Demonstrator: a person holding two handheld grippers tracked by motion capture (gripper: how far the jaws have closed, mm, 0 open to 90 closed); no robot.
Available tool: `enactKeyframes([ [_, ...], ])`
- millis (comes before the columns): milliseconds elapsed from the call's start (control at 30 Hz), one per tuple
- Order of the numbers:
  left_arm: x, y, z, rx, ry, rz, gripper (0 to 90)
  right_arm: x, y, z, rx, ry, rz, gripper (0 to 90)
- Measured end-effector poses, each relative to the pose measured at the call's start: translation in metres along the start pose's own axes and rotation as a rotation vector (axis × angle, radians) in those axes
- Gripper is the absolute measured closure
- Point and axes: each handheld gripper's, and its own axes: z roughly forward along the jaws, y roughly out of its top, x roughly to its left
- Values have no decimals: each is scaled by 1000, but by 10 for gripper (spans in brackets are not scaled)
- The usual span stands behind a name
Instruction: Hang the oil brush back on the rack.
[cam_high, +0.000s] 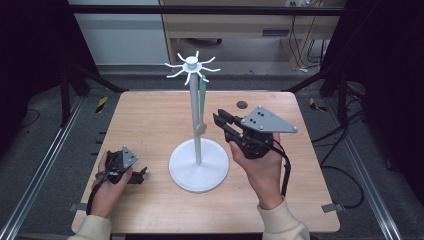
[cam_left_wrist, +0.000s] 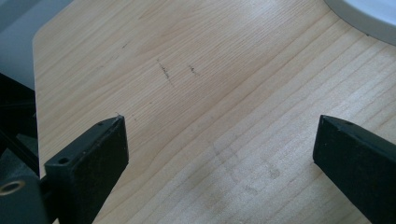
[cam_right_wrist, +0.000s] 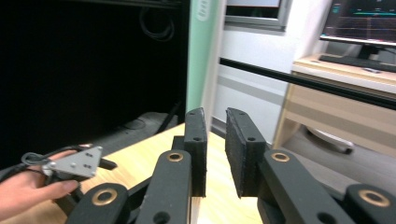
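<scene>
While the high view shows the stand (cam_high: 198, 150), the left gripper (cam_left_wrist: 219, 154) sees table (cam_left_wrist: 210, 93).

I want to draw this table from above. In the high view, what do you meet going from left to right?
Left tool resting on the table → white stand with a pale green thing hanging from its top → right tool, held up beside the stand.

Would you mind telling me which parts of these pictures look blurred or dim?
Right gripper view: the green utensil is soft and out of focus, the left background black. Left gripper view: the table grain is sharp and evenly lit. High view: the surroundings dark, the white stand bright.
</scene>
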Motion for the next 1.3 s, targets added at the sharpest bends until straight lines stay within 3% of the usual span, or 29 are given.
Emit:
enactKeyframes([
  [100, 0, 0, 0, 4, -2, 3, 28, -3, 1, -6, 16, -53, -23, 769],
  [233, 0, 0, 0, 1, -1, -1, 29, -6, 1, -9, 33, -84, -30, 726],
  [400, 0, 0, 0, -3, 1, -5, 28, -13, -3, -9, 67, -139, -20, 521],
  [700, 0, 0, 0, -5, -1, -6, 28, -21, -11, -5, 119, -211, -25, 321],
  [733, 0, 0, 0, -5, 2, -7, 28, -22, -12, -4, 124, -236, -22, 242],
  [833, 1, 0, -1, -10, 9, -14, 28, -24, -15, -3, 128, -271, -20, 174],
  [1100, 1, 0, -1, -9, 3, -11, 28, -34, -26, 2, 166, -304, -21, 117],
  [1300, 3, 0, -2, -22, 6, -31, 28, -44, -40, 5, 202, -315, -25, 83],
])
